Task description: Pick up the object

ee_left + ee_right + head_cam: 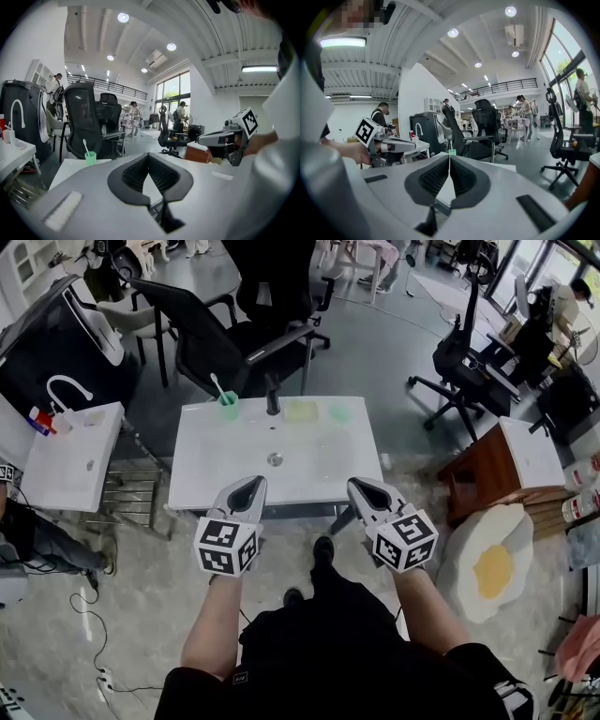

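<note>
While both grippers hang over the near edge of the white table [206, 474], neither holds anything. The left gripper [253, 483] has its jaws pressed together with nothing between them, and the right gripper [358, 485] is likewise closed tight and empty.

The task does not say which thing it means. The likeliest candidate, in my judgement, is the green cup [228, 410] with a toothbrush [217, 385] in it. It stands upright at the far edge of the table, toward the upper left of the tabletop in the head view. It sits just left of the black tap [273, 401], with a pale yellow item [301, 411] and a pale green item [339, 412] further right along the same edge.

From the left gripper the cup lies almost straight up the frame, a little left of the tips and well apart across the bare tabletop. From the right gripper it lies up and well to the left, so the left gripper is the nearer one. In the left gripper view the cup shows left of the closed tips. In the right gripper view it sits just above the seam of the jaws, so that gripper is aimed at it despite the longer reach.

The toothbrush leans up and to the left out of the cup, with its long axis close to vertical. Either gripper would have to open before closing around the cup wall.
</note>
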`<state>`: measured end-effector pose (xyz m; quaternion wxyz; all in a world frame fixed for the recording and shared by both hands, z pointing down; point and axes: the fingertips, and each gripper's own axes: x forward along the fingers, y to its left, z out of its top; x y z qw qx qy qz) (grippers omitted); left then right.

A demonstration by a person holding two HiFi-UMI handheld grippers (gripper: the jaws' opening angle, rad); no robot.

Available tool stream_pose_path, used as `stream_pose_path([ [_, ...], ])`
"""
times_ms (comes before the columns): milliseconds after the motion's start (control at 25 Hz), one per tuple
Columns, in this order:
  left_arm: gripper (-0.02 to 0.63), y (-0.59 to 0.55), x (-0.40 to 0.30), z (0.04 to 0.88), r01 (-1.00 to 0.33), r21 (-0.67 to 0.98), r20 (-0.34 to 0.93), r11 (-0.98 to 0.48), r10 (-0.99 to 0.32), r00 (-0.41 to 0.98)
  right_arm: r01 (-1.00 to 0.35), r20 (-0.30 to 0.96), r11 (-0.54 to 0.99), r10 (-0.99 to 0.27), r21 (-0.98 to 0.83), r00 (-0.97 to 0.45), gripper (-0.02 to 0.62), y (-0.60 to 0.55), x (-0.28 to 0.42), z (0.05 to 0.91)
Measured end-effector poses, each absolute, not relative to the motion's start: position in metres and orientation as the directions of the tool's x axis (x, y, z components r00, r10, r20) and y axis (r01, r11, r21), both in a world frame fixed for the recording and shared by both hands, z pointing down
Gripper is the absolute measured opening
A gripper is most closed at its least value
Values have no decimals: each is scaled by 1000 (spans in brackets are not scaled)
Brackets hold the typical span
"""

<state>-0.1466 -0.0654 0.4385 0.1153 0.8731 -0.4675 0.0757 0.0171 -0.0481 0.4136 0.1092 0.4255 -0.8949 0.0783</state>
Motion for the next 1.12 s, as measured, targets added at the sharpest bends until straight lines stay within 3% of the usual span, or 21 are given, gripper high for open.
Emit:
stream_pose_path([
  [480,11,-143,-148,455,-864,135,290,-484,-815,502,-725,276,681,-681,-102,-678,-5,-147,12,435],
  [1120,11,-257,-135,489,-917,169,377,-362,-836,399,-608,393,790,-535,-82,-748,-2,-294,25,487],
])
